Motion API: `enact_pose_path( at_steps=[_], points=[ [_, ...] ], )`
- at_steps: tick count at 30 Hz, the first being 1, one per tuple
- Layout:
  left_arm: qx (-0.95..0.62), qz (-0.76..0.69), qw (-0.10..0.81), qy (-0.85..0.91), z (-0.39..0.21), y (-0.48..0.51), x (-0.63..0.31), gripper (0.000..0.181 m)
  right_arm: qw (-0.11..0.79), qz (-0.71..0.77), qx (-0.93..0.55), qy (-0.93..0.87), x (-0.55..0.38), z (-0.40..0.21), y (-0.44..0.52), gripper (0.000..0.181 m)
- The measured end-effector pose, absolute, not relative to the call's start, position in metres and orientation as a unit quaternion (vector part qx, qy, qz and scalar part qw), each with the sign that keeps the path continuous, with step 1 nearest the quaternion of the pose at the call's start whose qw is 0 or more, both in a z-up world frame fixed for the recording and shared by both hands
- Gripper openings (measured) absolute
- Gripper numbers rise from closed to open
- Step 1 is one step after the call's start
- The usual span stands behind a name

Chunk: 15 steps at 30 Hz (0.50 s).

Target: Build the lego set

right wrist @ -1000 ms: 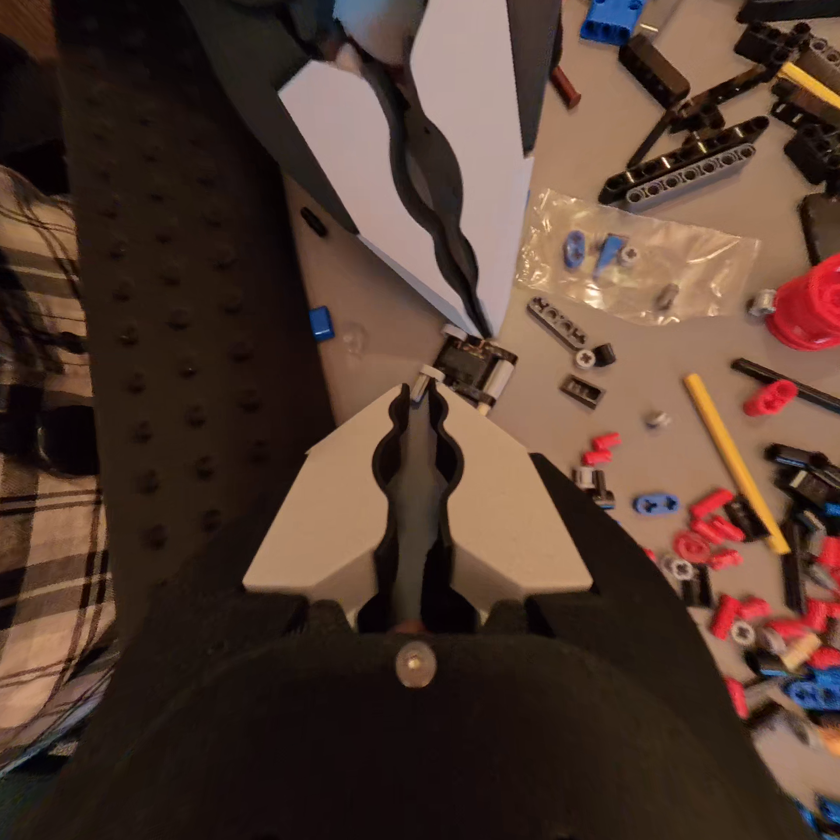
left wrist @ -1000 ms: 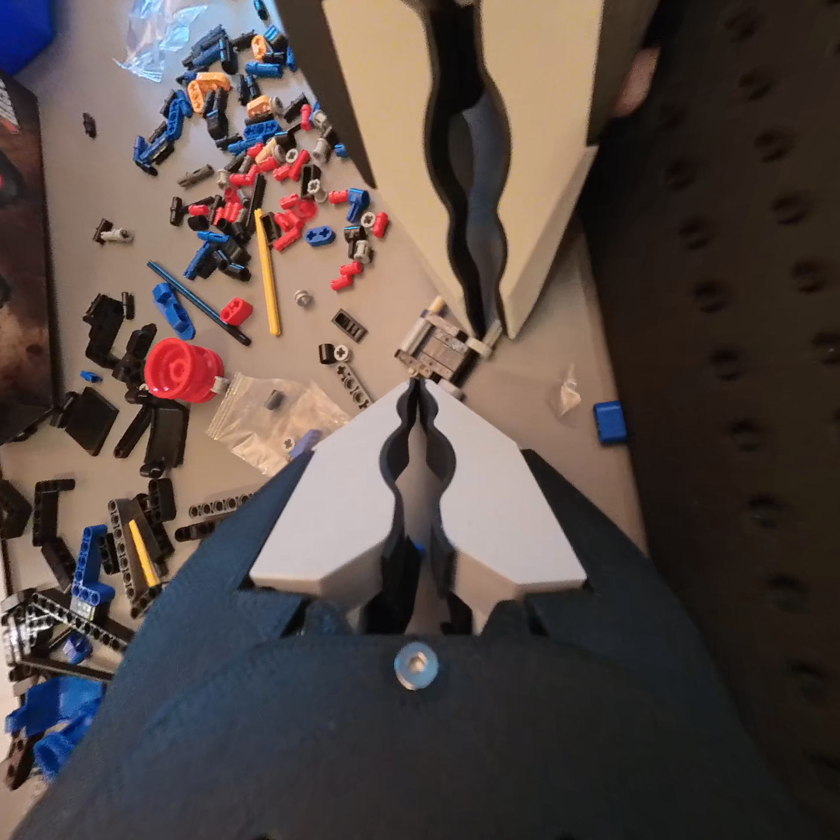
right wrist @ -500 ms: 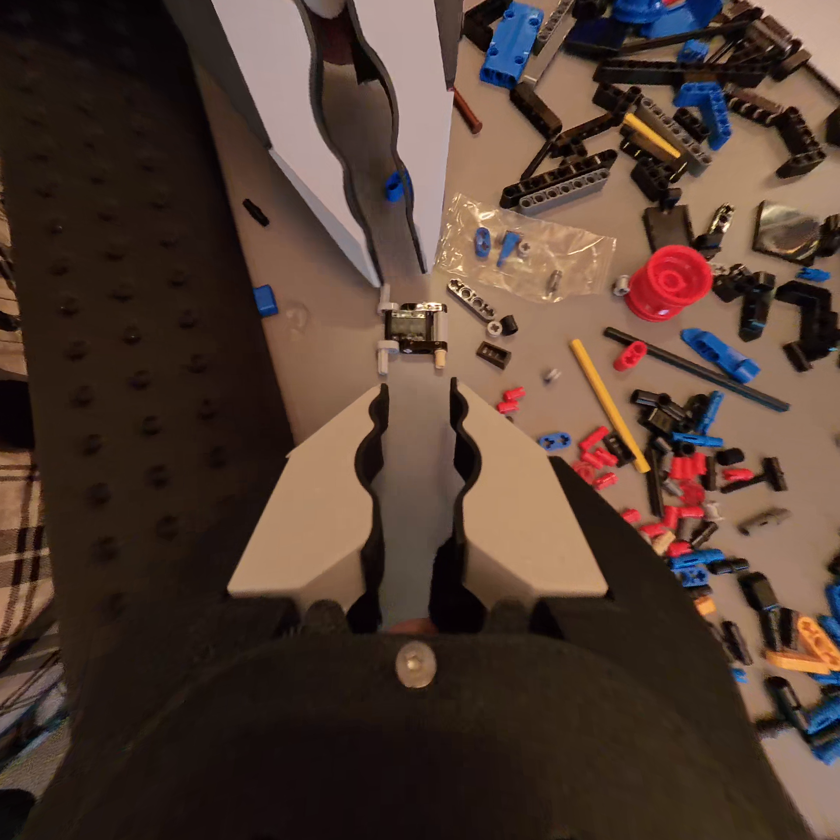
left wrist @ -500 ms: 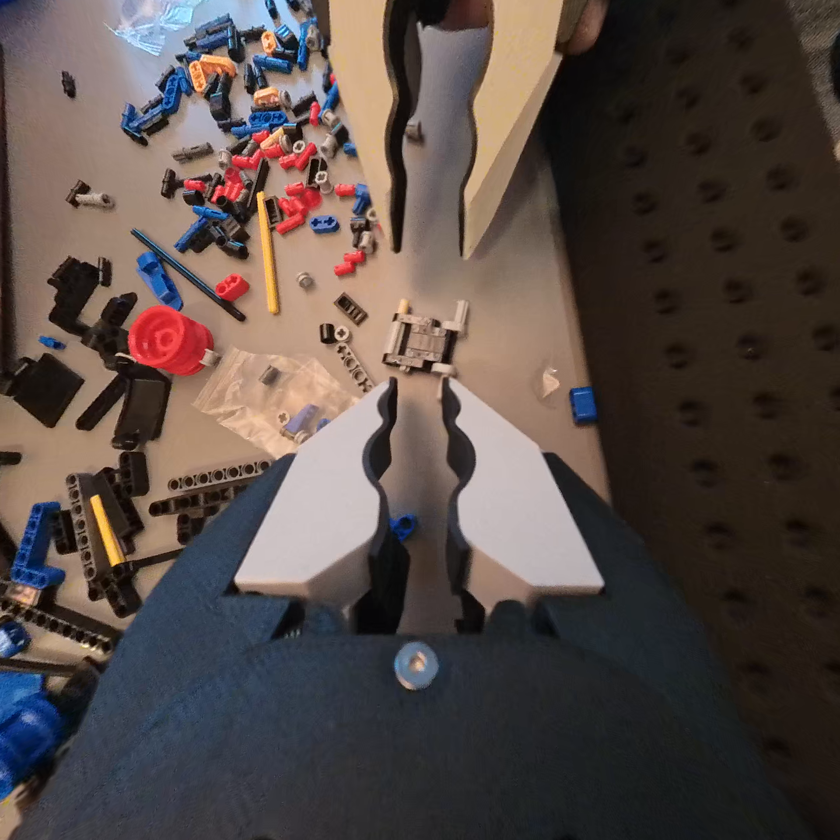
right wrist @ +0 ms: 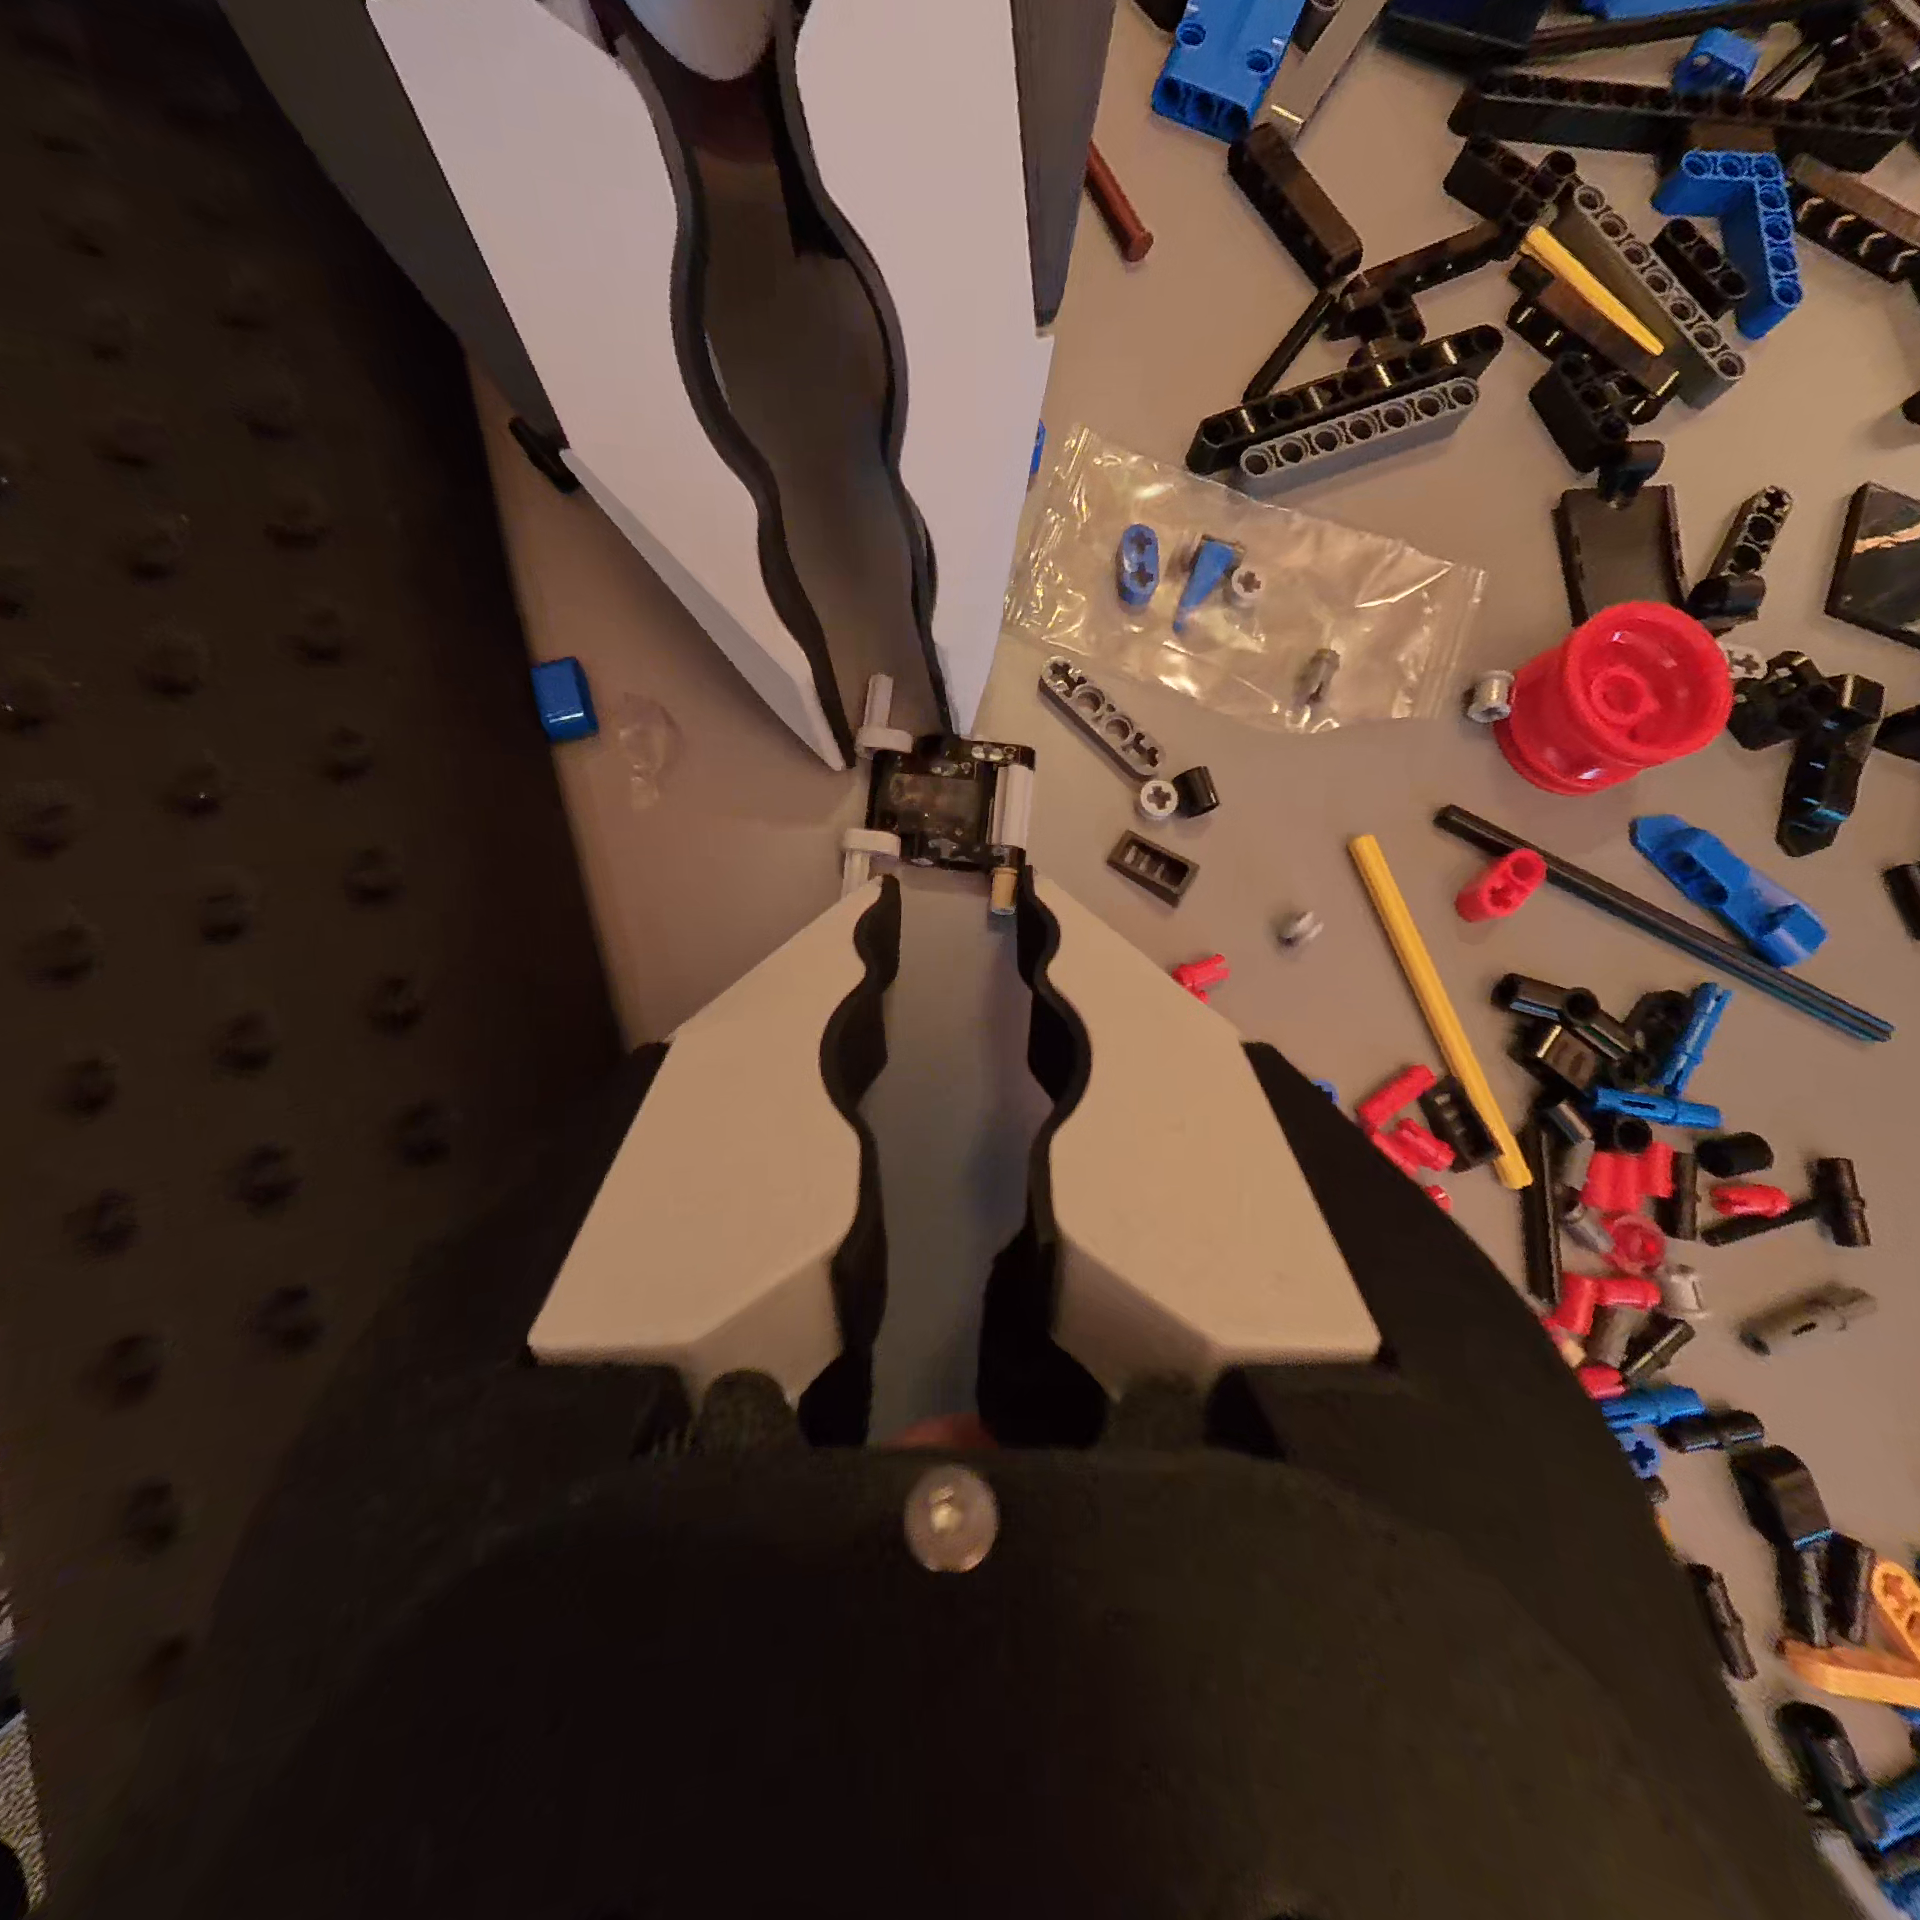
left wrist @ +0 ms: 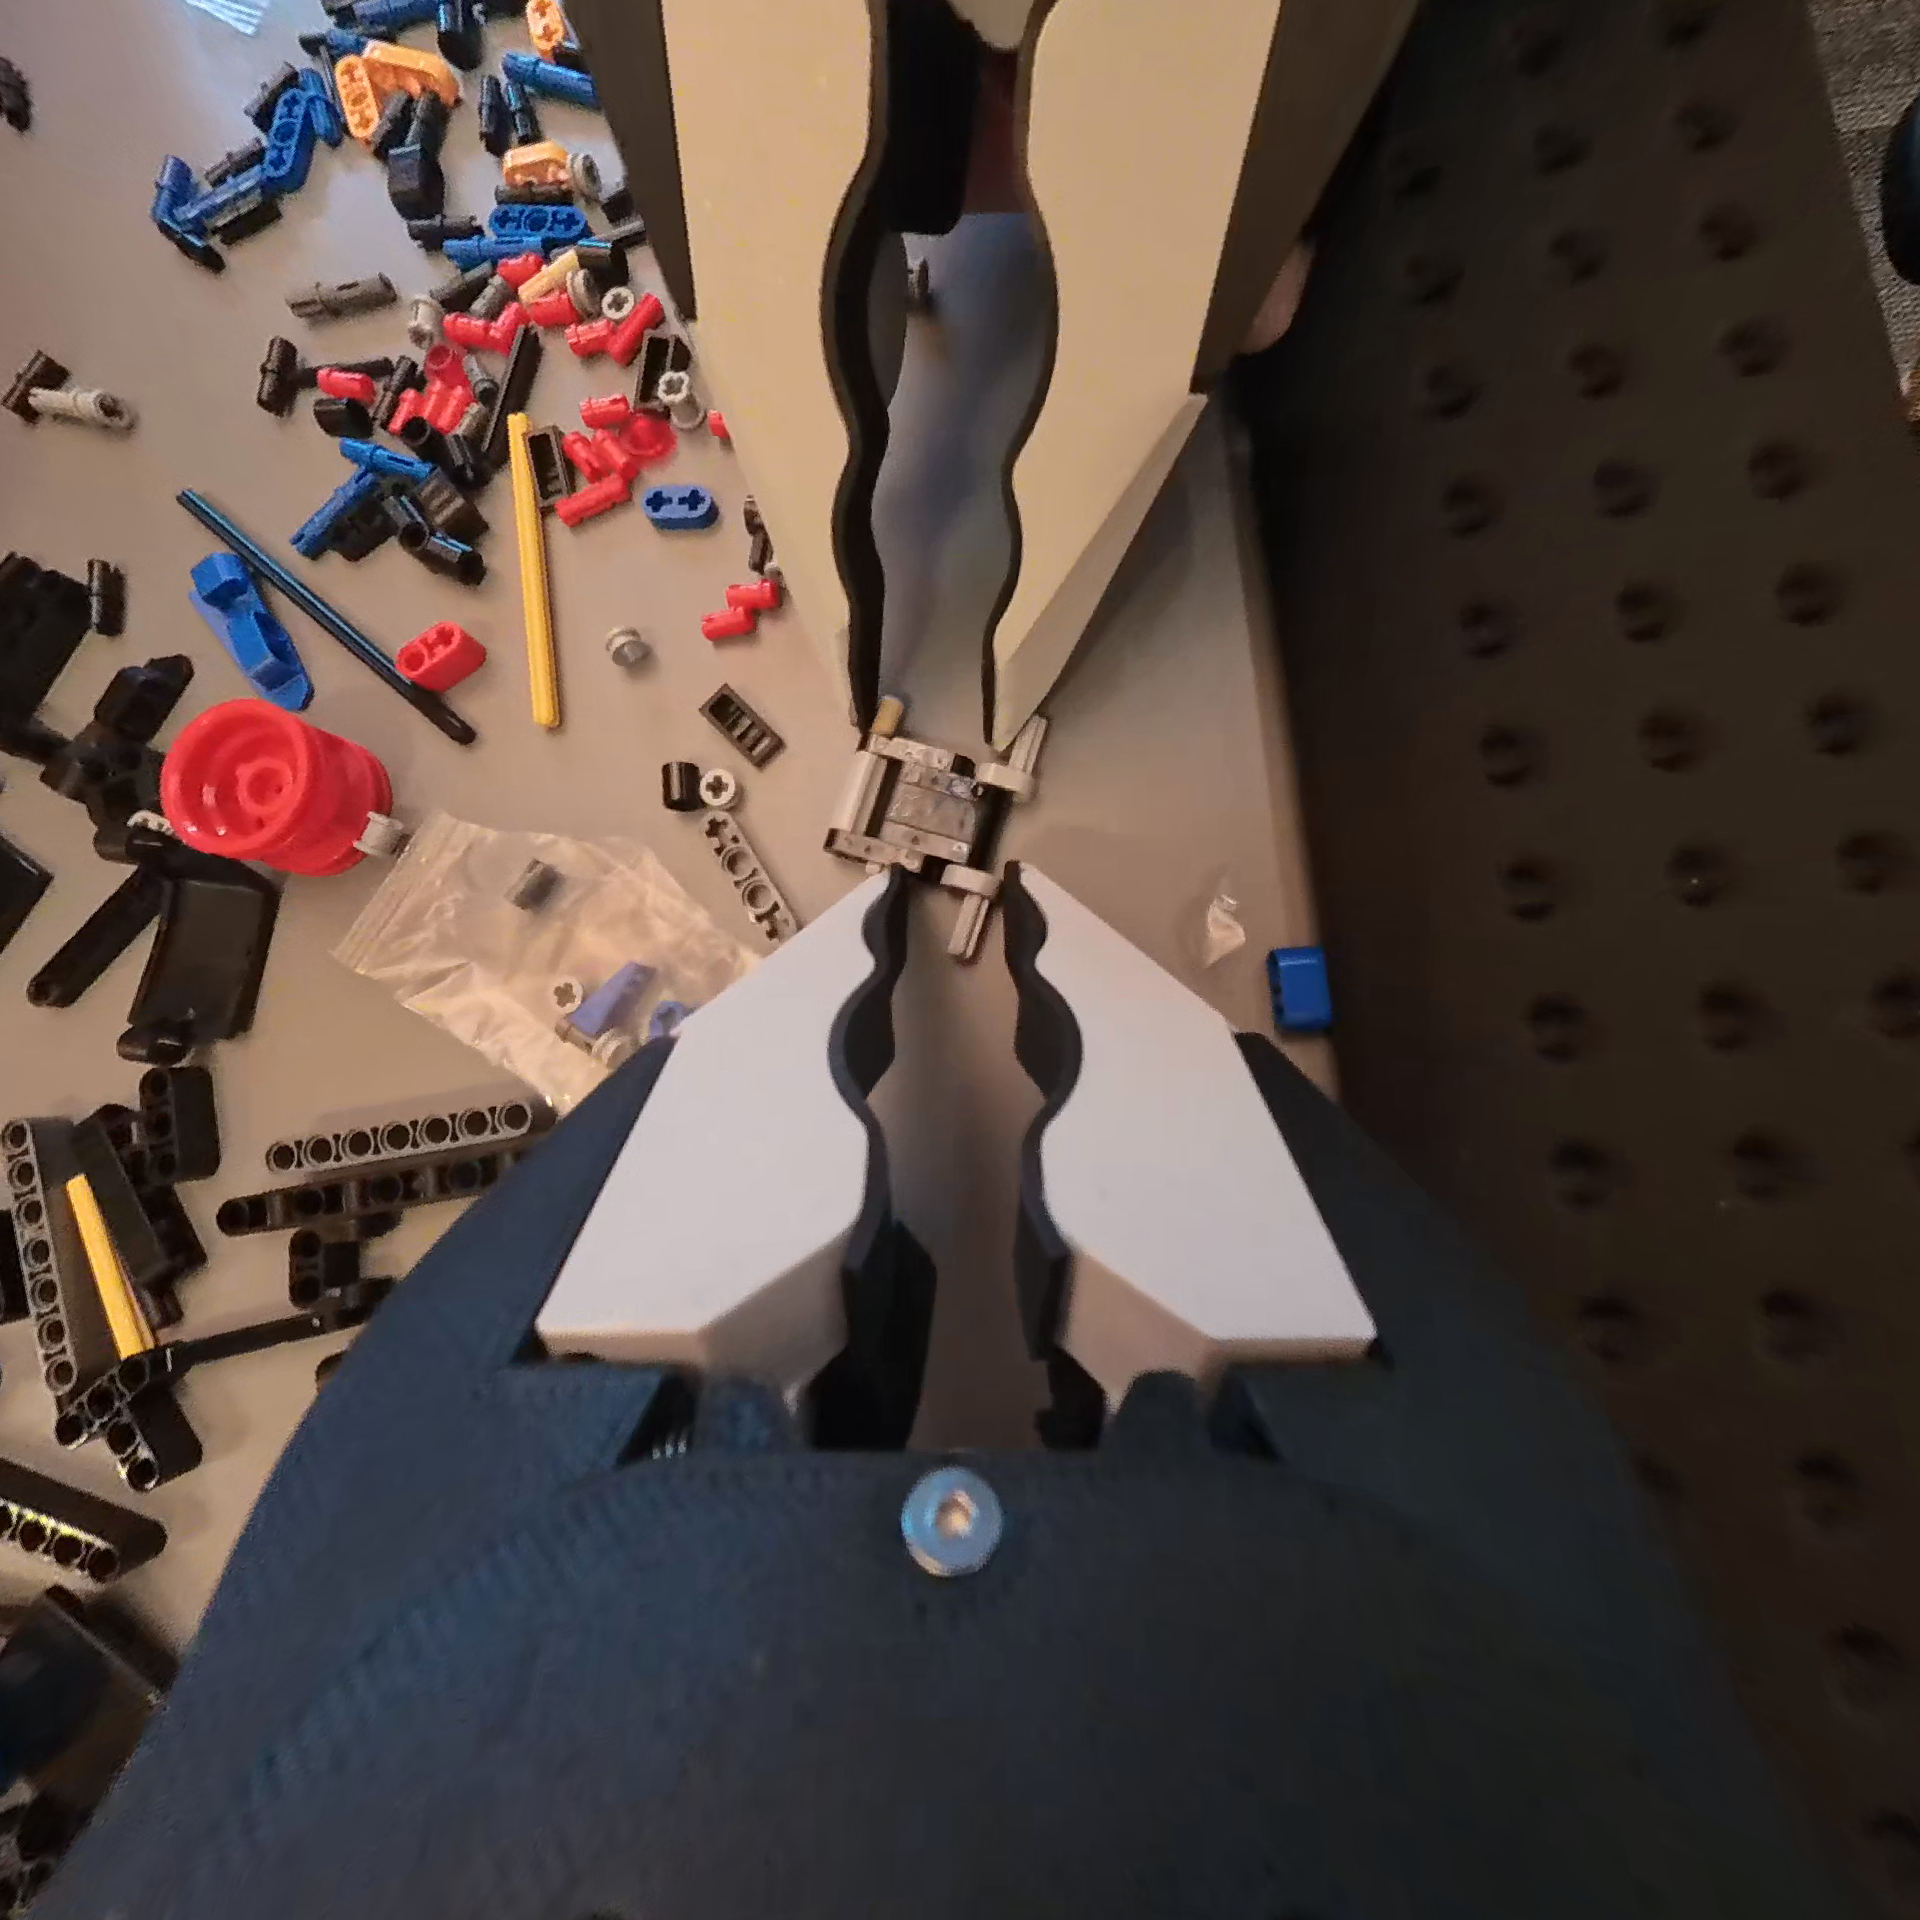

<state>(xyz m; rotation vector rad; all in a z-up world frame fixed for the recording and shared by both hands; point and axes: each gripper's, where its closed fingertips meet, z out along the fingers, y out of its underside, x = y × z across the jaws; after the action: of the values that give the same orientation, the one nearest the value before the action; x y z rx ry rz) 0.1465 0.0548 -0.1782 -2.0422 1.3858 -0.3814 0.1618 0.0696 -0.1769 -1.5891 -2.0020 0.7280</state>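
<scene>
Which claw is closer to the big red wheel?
Left. The left claw sits beside the plastic bag that the red wheel touches. The right claw is farther off, across the small grey-black assembly.

Right tool (right wrist: 951, 883) open, tips flanking the small black-and-grey assembly (right wrist: 940, 802) on the grey worktop (right wrist: 727, 831); left tool (right wrist: 899, 717) opposite, open too, perhaps touching it.

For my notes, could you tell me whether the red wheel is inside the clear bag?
No, the red wheel stands on the table beside the clear bag.
</scene>
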Motion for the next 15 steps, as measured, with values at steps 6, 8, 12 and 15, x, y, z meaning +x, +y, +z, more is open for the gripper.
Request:
enact_pose_path(
  at_steps=[6,8,12,15],
  points=[
    [-0.767,-0.141,0.317,0.541,-0.178,0.054,0.145,0.016,0.234,0.253,-0.597,-0.725,0.165,-0.177,0.064,0.020],
    [-0.765,-0.130,0.317,0.545,-0.178,0.055,0.142,0.016,0.231,0.254,-0.599,-0.723,0.165,-0.177,0.061,0.019],
    [-0.758,-0.130,0.317,0.555,-0.178,0.052,0.141,0.013,0.228,0.255,-0.597,-0.726,0.168,-0.176,0.056,0.020],
    [-0.754,-0.130,0.317,0.561,-0.178,0.051,0.142,0.012,0.238,0.263,-0.587,-0.728,0.168,-0.171,0.061,0.027]
  ],
)
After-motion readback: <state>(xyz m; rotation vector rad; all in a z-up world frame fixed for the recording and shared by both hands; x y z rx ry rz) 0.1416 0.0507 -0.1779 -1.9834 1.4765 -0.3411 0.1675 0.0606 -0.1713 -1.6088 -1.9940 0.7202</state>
